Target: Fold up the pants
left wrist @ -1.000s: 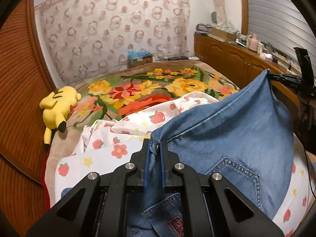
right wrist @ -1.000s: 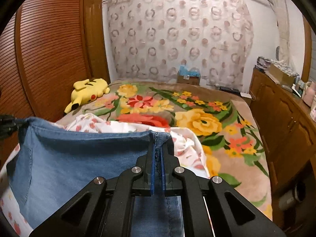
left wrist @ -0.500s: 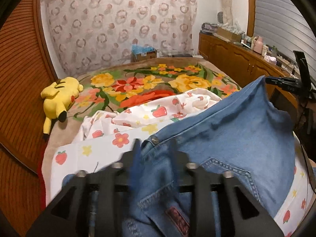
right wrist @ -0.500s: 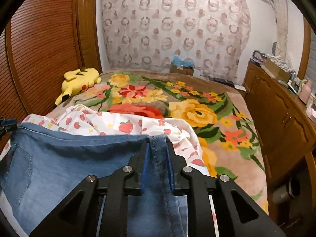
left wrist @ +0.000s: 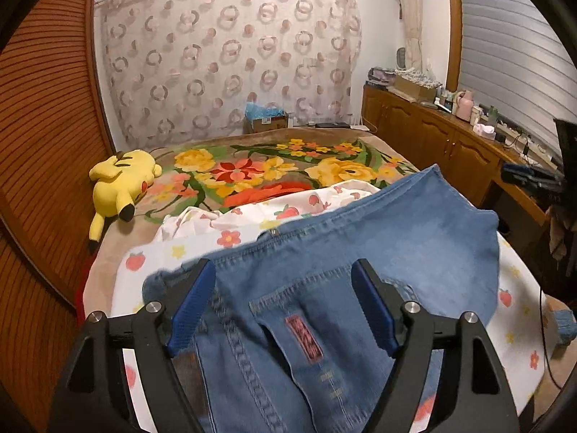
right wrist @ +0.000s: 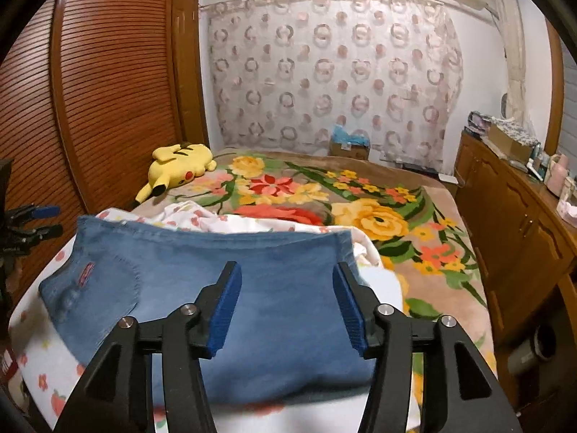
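Note:
Blue denim pants [left wrist: 360, 252] lie folded on a white strawberry-print sheet [left wrist: 202, 245] at the near end of the bed. A back pocket with a red label faces up. My left gripper [left wrist: 285, 299] is open and empty just above the waistband side. In the right wrist view the pants [right wrist: 223, 270] lie flat with the pocket at left. My right gripper [right wrist: 286, 301] is open and empty over their right part. The other gripper shows at the far right of the left wrist view [left wrist: 530, 176].
A floral blanket [right wrist: 360, 202] covers the bed. A yellow plush toy [left wrist: 122, 180] lies at its left edge beside the slatted wooden wardrobe [right wrist: 90, 108]. A wooden cabinet [left wrist: 450, 144] with clutter runs along the right. A cardboard box [left wrist: 267, 121] sits below the curtain.
Both grippers opened and let go of the pants' top edge. The denim dropped flat onto the sheet, and both grippers pulled back and rose a little.

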`<control>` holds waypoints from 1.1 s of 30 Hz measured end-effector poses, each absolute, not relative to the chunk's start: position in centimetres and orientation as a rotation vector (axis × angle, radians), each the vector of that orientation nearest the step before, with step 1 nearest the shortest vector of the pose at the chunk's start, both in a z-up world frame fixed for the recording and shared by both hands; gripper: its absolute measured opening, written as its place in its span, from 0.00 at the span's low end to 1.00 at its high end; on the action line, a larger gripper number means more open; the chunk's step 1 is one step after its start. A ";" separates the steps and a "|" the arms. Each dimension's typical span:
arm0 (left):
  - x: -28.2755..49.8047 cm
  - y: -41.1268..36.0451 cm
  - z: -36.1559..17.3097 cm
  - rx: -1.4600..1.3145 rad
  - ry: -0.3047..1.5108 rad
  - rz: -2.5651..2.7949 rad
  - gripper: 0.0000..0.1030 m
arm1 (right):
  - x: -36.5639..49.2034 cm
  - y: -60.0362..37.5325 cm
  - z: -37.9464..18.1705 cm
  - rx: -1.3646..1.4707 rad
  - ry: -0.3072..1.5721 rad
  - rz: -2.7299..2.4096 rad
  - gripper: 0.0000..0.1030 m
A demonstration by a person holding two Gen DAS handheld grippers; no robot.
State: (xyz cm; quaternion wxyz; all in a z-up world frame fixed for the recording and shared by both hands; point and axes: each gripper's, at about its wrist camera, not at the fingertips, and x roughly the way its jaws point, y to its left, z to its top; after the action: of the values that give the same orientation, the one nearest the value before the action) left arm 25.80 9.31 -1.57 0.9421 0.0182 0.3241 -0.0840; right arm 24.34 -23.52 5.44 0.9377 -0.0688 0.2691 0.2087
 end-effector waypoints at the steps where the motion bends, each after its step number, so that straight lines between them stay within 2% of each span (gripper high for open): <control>1: 25.5 9.3 -1.5 0.034 0.660 -0.174 0.76 | 23.6 -23.6 5.3 -0.139 0.550 0.428 0.54; 11: 19.7 11.4 -1.8 -0.016 0.641 -0.184 0.77 | 17.0 -23.3 4.4 -0.121 0.546 0.460 0.54; 12: 19.4 11.3 -1.9 -0.011 0.641 -0.182 0.83 | 16.5 -23.4 4.3 -0.119 0.547 0.464 0.54; 13: 18.8 11.4 -2.1 -0.007 0.636 -0.185 0.86 | 16.0 -23.3 4.2 -0.118 0.549 0.469 0.54; 23: 15.5 12.5 -3.9 0.036 0.643 -0.156 0.86 | 13.5 -22.7 3.4 -0.107 0.582 0.510 0.55; 30: 15.1 14.0 -7.5 -0.010 0.705 -0.149 0.86 | 14.2 -22.3 2.4 -0.093 0.635 0.543 0.55; 33: 15.0 14.5 -8.8 -0.013 0.735 -0.149 0.83 | 14.7 -22.3 1.9 -0.092 0.658 0.551 0.55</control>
State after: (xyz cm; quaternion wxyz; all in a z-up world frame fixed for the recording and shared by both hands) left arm 14.99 14.49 -8.83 0.9305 -0.0065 0.3590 -0.0728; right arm 14.66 -22.31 1.86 0.9083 -0.0443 0.3190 0.2671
